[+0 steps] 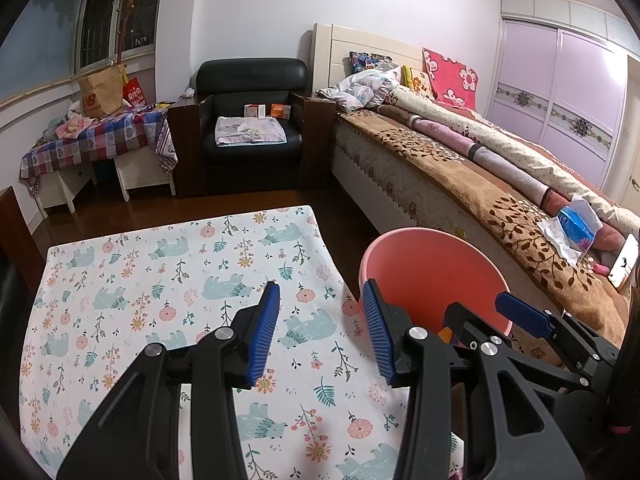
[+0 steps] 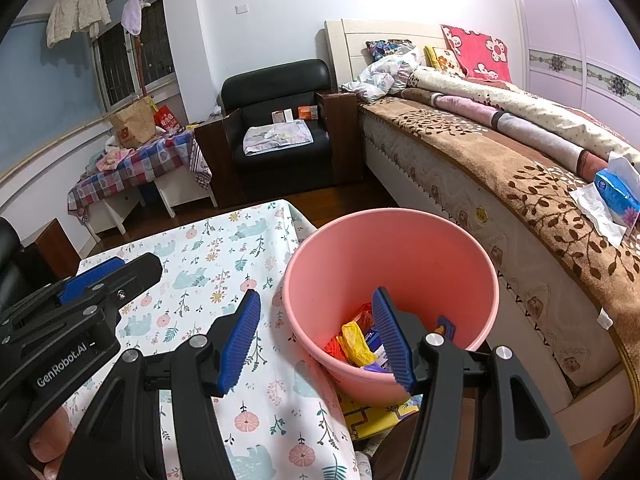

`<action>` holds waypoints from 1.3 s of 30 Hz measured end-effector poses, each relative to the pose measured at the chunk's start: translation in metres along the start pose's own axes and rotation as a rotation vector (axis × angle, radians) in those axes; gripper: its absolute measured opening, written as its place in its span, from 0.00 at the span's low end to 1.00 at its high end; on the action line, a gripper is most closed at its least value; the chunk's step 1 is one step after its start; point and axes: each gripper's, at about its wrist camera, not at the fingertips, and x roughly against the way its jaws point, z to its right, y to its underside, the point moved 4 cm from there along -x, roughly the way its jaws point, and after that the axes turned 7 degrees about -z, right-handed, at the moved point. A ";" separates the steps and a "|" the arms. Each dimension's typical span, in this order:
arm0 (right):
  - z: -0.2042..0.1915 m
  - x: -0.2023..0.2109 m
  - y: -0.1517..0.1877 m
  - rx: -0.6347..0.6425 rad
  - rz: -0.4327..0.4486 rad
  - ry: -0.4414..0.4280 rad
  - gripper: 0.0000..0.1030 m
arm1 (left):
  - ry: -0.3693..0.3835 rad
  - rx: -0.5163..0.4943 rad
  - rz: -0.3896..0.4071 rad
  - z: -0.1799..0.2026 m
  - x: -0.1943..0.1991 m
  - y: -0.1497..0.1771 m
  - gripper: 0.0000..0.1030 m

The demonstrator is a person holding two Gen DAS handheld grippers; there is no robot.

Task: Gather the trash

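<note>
- The pink bucket (image 2: 390, 280) stands on the floor between the table with the flowered cloth (image 2: 224, 264) and the bed (image 2: 520, 184), its rim just beside the table's edge.
- The trash (image 2: 354, 344) lies at the bottom of the bucket: a crumpled yellow wrapper, red and orange packets, and blue and purple scraps, all in a loose heap.
- No trash shows on the visible part of the cloth, so the collecting looks close to done, as far as these views tell.
- The left gripper (image 1: 322, 328) hangs over the cloth near the bucket's rim, its blue fingers spread wide with nothing between them.
- The right gripper (image 2: 316, 340) hovers above the bucket's near rim, fingers likewise wide apart and empty; one finger sits over the bucket's mouth, the other over the cloth.
- The scraps look feather-light, thin and crinkly; they would likely crush rather than resist, and glossy film may slide off smooth pads, though the ribbed blue pads should help.
- A pinch on a bunched fold or raised corner seems the best hold; a flat sheet would be hard to lift off cloth.
- The bucket looks like thin, stiff plastic, light enough to tip if a finger knocks its rim.
- A blue tissue pack (image 2: 616, 196) and loose tissue lie on the bed; whether they count as trash I cannot tell.
</note>
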 end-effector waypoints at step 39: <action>-0.001 -0.008 0.001 0.018 -0.020 -0.006 0.56 | -0.026 0.040 -0.028 -0.014 -0.008 0.004 0.42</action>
